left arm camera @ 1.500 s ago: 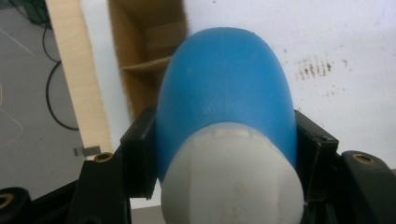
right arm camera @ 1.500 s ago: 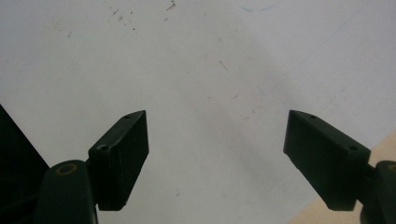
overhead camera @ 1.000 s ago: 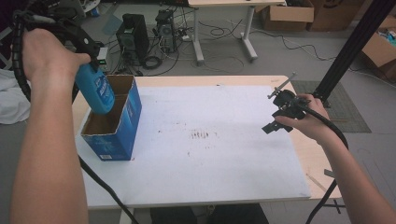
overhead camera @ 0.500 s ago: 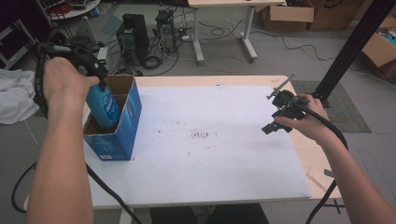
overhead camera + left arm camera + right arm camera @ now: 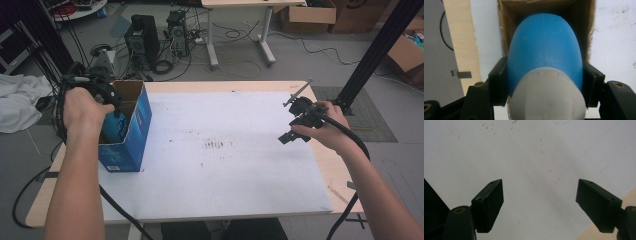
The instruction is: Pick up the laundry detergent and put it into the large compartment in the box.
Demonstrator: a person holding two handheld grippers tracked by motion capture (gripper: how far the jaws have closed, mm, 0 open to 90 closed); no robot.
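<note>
Blue bottle [image 5: 544,50], clamped in the left hand-held gripper [image 5: 544,87], points base-down into the open box [image 5: 131,131]

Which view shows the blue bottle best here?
The left gripper view: the blue bottle sits between the left gripper pads, heading into the cardboard box. In the high view a hand and the box wall mostly hide it. The right gripper view faces bare table.

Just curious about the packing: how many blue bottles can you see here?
1: the blue bottle, clamped in the left gripper, sits partly inside the blue box at the table's left edge. The box may hide others.
</note>
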